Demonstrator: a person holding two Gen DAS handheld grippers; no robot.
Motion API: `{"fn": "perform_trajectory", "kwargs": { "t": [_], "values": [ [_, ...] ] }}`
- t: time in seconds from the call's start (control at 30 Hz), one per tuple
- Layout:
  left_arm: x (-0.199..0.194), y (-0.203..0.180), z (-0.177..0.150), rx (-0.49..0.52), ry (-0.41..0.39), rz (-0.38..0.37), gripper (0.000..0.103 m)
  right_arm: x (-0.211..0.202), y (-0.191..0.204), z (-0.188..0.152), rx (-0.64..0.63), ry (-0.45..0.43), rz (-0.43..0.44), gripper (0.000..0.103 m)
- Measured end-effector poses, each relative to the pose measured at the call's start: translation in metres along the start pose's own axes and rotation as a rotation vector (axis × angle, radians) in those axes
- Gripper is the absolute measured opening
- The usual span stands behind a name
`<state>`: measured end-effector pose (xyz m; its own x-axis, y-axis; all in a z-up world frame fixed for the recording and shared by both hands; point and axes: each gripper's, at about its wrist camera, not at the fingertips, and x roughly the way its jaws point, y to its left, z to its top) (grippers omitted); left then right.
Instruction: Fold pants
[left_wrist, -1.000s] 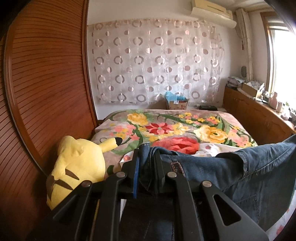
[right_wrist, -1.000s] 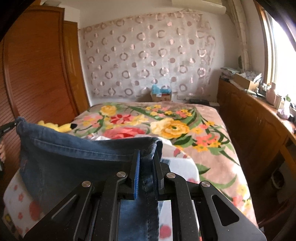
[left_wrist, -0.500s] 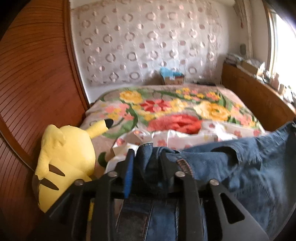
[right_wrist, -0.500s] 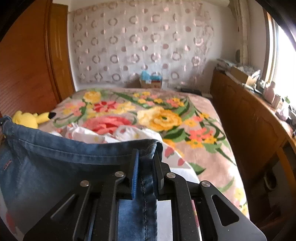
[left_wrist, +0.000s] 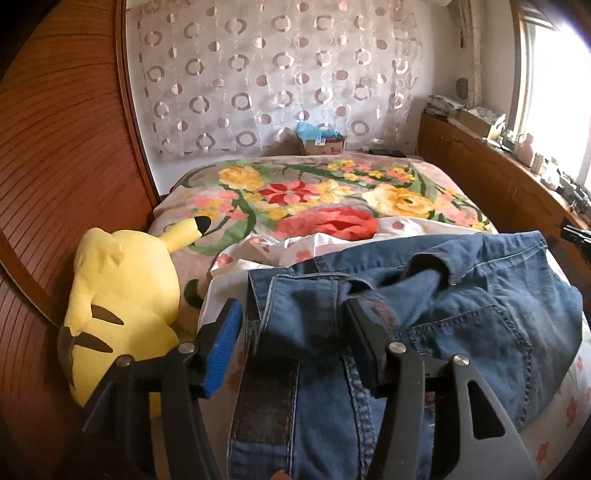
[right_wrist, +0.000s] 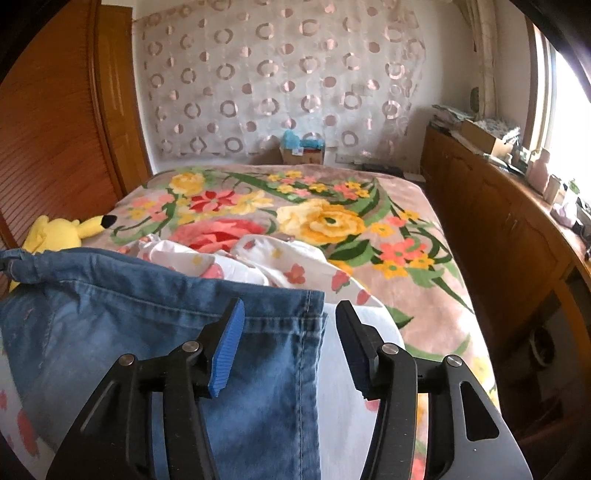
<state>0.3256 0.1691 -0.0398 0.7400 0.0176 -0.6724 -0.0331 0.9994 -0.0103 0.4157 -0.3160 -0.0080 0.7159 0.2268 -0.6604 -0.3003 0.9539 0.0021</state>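
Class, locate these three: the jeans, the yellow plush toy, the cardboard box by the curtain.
jeans (left_wrist: 461, 317), left wrist view, back pocket.
yellow plush toy (left_wrist: 122, 295), left wrist view, head.
cardboard box (right_wrist: 303, 155), right wrist view, front face.

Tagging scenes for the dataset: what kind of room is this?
Most likely a home bedroom. A bed with a floral blanket fills the room, a yellow plush toy lies at its left edge beside a wooden wardrobe, and the jeans are spread on the bed.

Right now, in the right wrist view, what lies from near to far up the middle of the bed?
Blue jeans → white flowered sheet → floral blanket → cardboard box → circle-patterned curtain.
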Motion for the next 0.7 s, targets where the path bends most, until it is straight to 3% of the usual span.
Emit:
{"fn": "perform_trajectory", "kwargs": {
  "t": [0.2,0.7],
  "values": [
    [-0.027,-0.005,0.003,-0.005,-0.064,-0.059,0.056,-0.025,0.008,-0.012,-0.008,-0.002,0.029,0.053],
    [-0.037,-0.046,-0.042,0.025,-0.041,-0.138,0.056,-0.076,0.009,-0.049,0.013,0.026,0.066,0.053]
  ]
}}
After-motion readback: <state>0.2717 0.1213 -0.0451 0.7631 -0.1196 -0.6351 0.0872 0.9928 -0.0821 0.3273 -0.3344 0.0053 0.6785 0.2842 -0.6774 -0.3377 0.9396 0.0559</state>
